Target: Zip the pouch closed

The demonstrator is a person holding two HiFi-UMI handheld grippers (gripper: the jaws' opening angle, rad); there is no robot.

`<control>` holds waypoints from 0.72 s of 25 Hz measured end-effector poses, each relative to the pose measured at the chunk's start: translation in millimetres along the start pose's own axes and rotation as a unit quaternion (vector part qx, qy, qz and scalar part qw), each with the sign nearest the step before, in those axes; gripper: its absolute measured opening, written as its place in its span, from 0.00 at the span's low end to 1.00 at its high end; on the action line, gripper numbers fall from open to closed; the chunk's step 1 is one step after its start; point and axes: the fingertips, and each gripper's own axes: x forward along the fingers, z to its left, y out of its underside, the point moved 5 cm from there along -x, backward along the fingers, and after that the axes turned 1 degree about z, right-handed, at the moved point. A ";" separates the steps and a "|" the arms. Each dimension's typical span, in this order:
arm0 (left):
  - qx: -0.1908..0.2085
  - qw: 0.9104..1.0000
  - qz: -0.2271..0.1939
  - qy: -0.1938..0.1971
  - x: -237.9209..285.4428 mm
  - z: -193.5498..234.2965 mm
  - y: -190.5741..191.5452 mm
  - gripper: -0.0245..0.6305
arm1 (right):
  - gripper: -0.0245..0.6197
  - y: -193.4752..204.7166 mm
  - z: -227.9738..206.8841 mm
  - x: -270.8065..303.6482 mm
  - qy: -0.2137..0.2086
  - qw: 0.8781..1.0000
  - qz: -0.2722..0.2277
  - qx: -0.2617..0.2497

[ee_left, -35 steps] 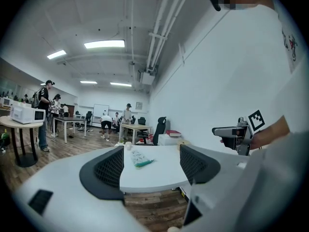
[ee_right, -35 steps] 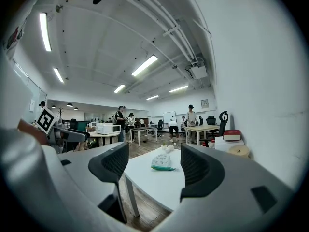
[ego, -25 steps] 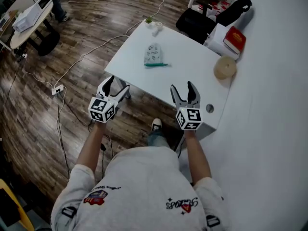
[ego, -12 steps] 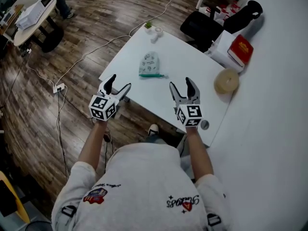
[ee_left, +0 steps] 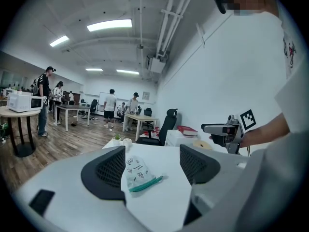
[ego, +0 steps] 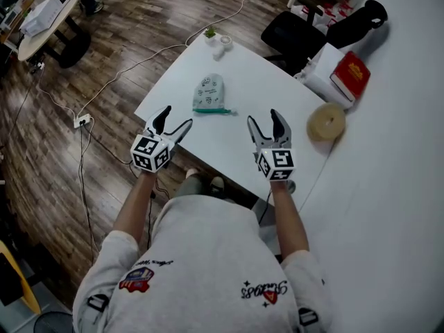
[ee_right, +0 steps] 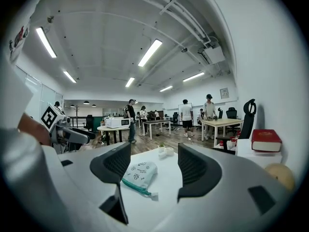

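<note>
Nothing of the zipping is done yet, as far as I can judge: the pouch (ego: 208, 92) lies flat and untouched on the white table (ego: 277, 89), in the upper middle of the head view, and both my tongs are short of it, near the table's closer edge. My left gripper (ego: 175, 118) sits at the middle left of the frame and my right gripper (ego: 265, 118) at the middle right, the pouch well apart from each and roughly between their lines of aim. Both are released and empty. In the left gripper view the jaws stand wide with only the distant pouch showing through the gap; the right gripper view shows the same, though those jaws have just been closing a shade, with nothing between them to press on. The pouch's green zipper strip (ego: 209, 110) runs along the end nearest me, but it is too small for me to tell how far it gapes or where the slider sits. All of the work is left, I reckon: reach in, pin the pouch with one gripper, catch the slider with the other, and draw it along the strip.
</note>
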 end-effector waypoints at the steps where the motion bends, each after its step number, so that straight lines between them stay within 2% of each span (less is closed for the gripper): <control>1: 0.000 1.000 0.001 0.001 4.7 2.7 -1.3 0.57 | 0.50 1.0 -2.0 3.6 0.000 1.000 0.002 0.001; 9: -0.004 1.000 0.007 0.007 40.1 26.7 -6.8 0.56 | 0.50 5.1 -12.5 44.5 -0.010 1.000 0.021 -0.013; 13: -0.005 1.000 0.020 0.007 47.5 36.3 2.6 0.56 | 0.49 22.9 -16.4 66.7 -0.023 0.998 0.053 -0.028; 18: -0.016 0.999 0.040 0.003 49.1 49.1 22.5 0.56 | 0.47 52.8 -22.4 91.2 -0.042 0.988 0.115 -0.098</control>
